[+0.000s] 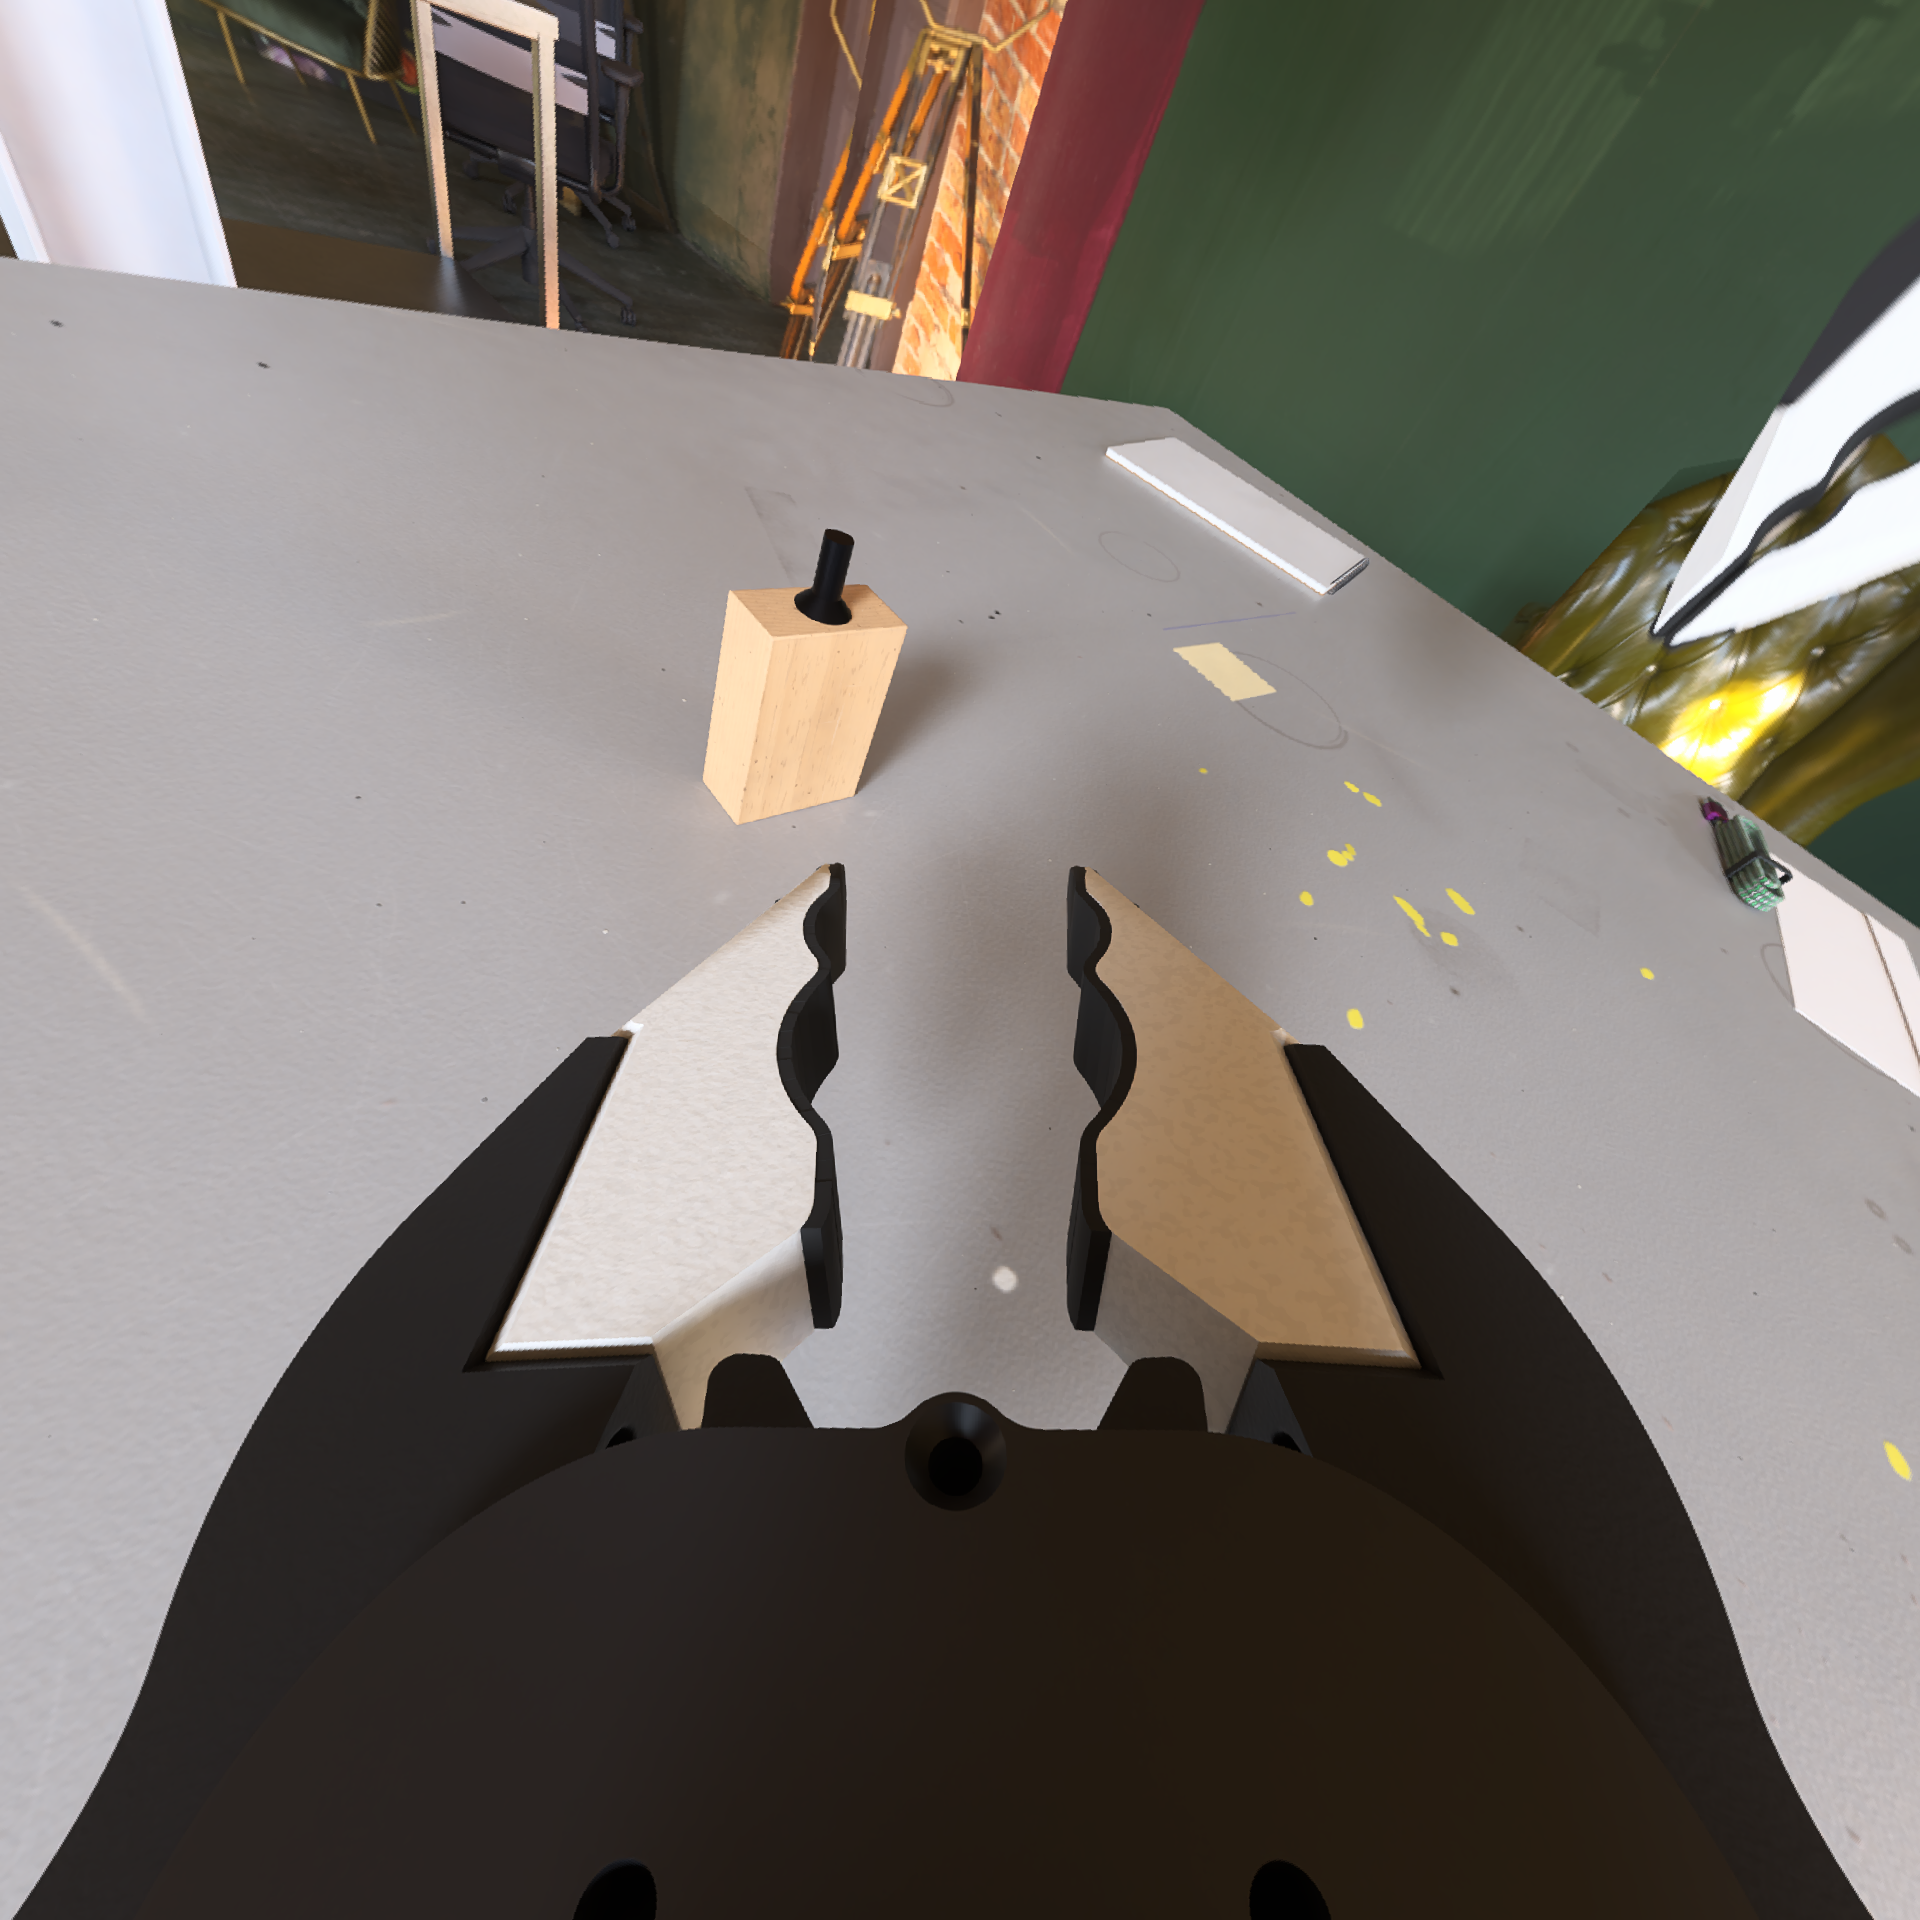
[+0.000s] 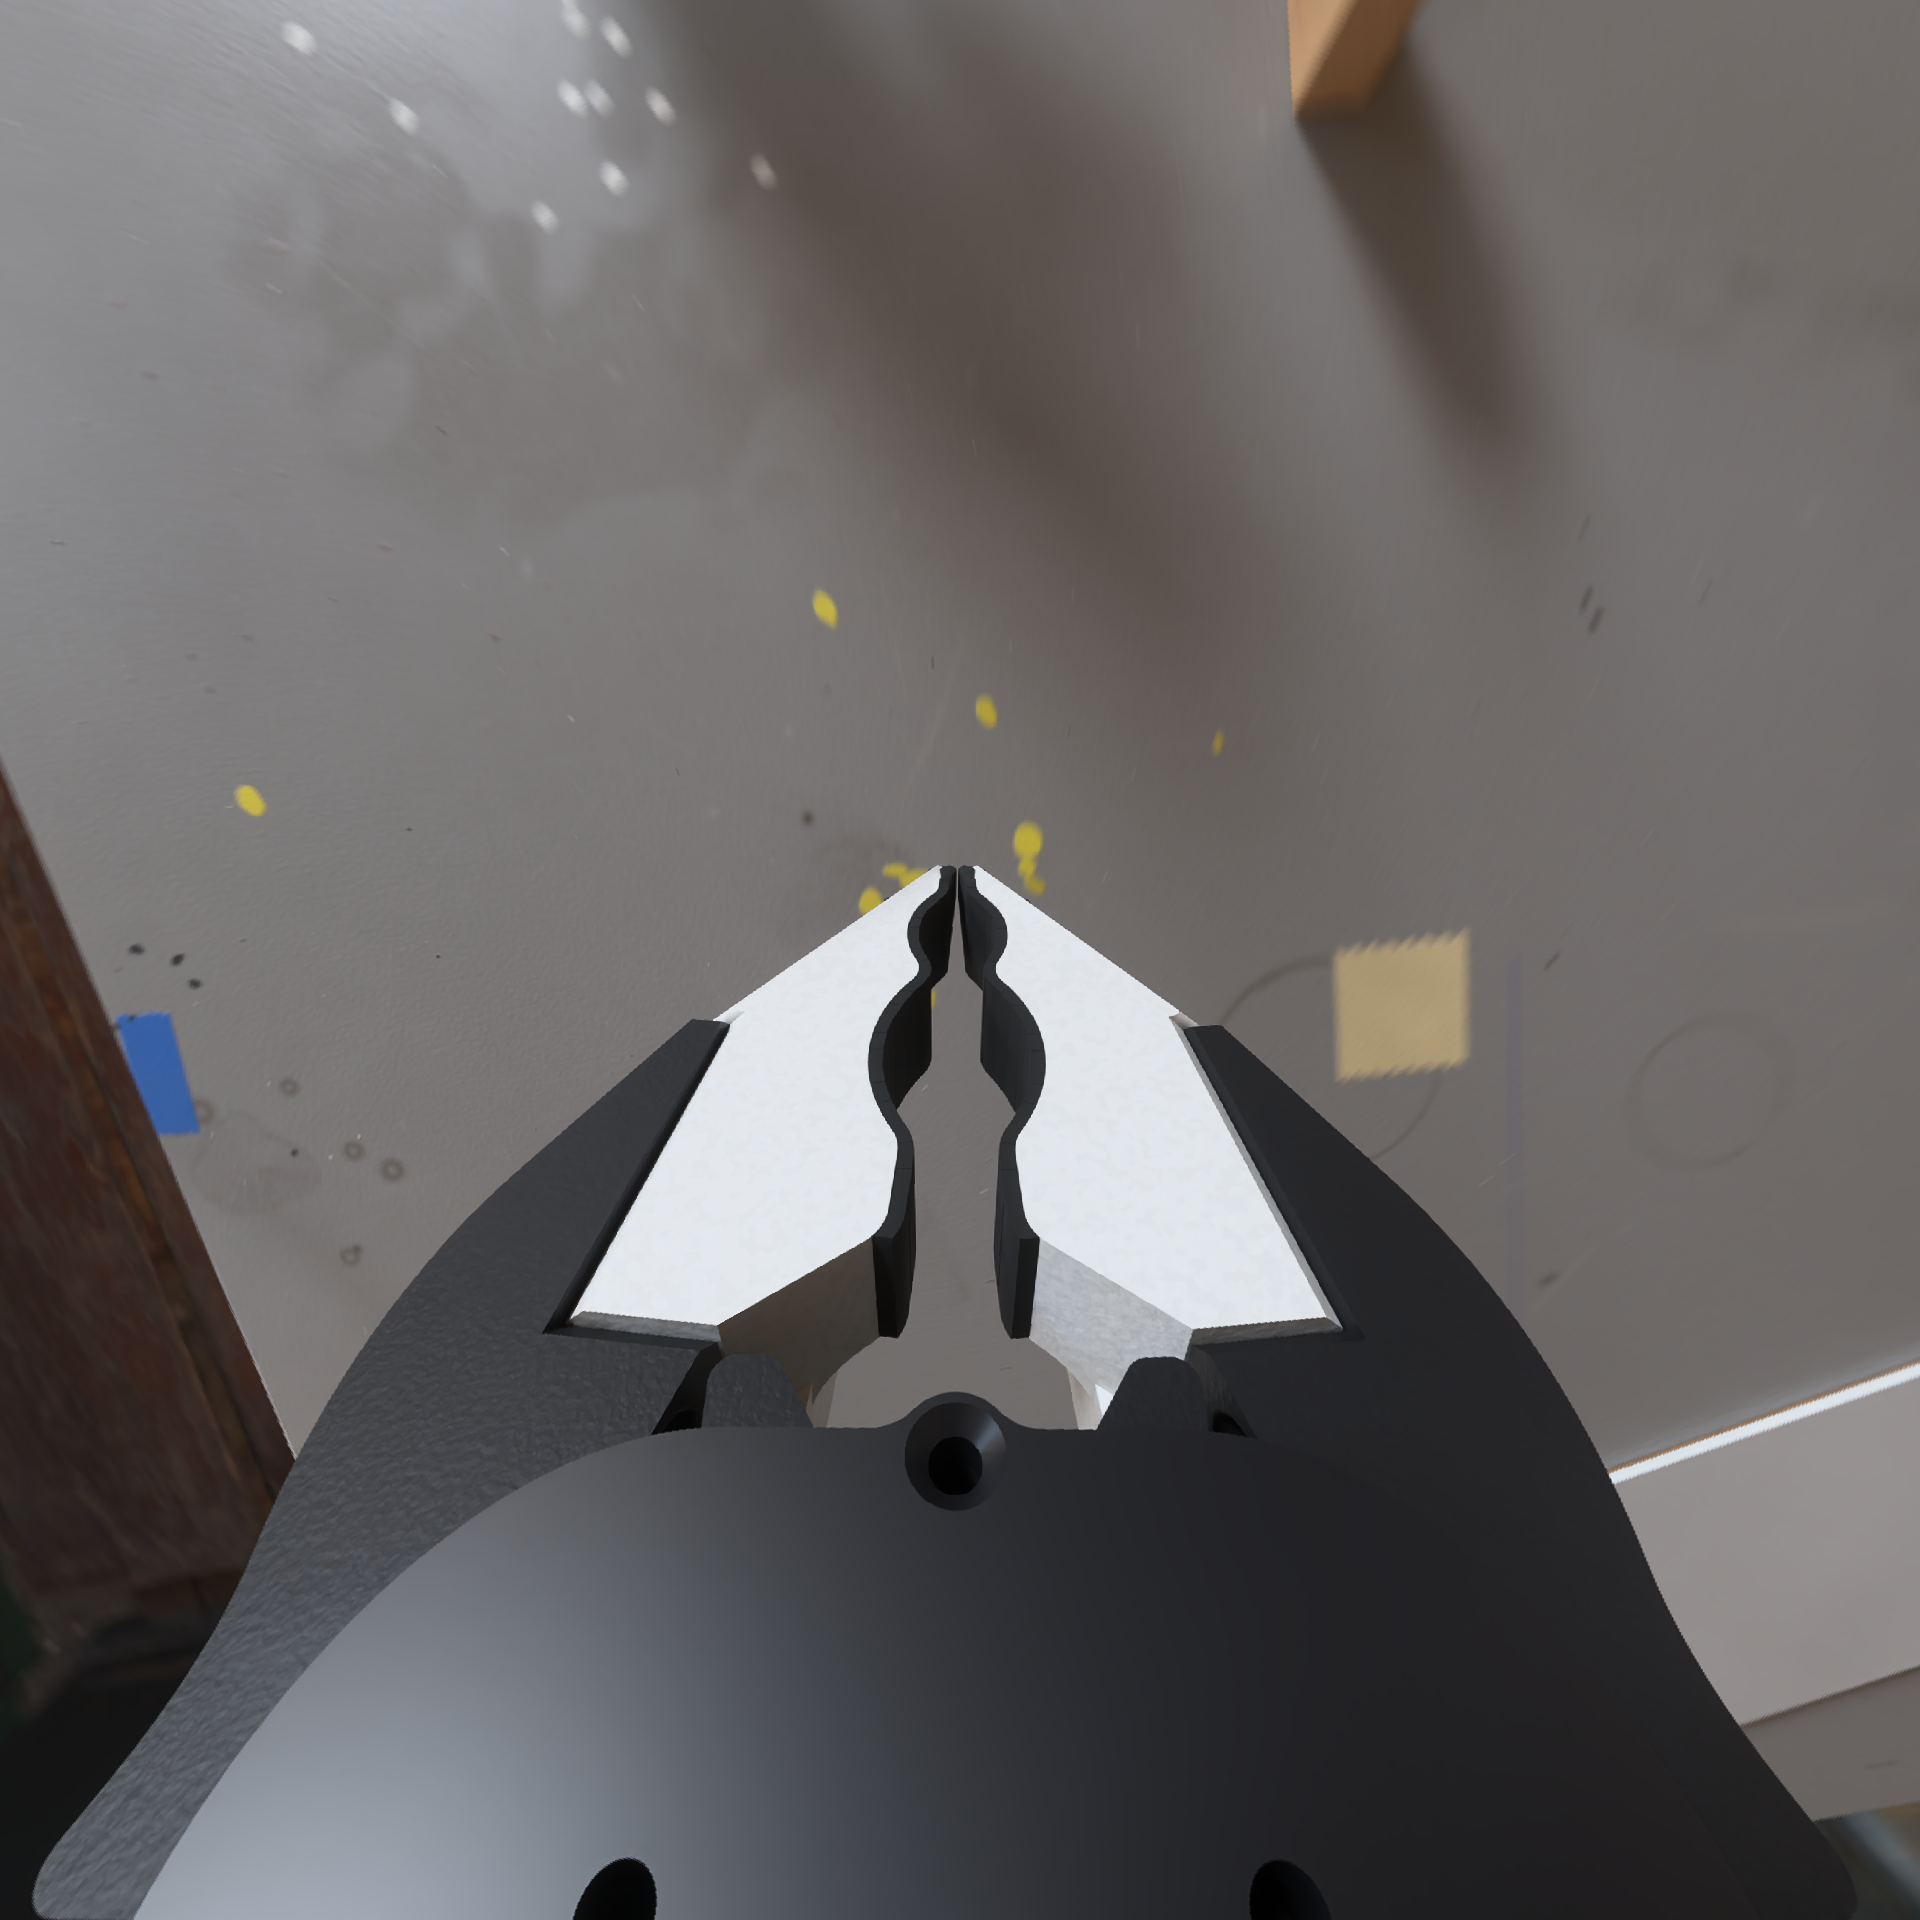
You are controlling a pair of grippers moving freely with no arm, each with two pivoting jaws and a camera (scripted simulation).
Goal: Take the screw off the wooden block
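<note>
A pale wooden block stands upright on the grey table. A black screw sticks up out of a hole in its top. My left gripper is open and empty, above the table a little short of the block and to its right. My right gripper is shut and empty, pointing down at the table over yellow paint spots. Only a bottom corner of the block shows at the top edge of the right wrist view. Part of the right gripper shows at the far right of the left wrist view.
A white flat bar lies near the table's far edge. A beige tape square and yellow spots mark the table right of the block. White sheets and a small green bundle lie at the right edge. Blue tape sits by the table edge.
</note>
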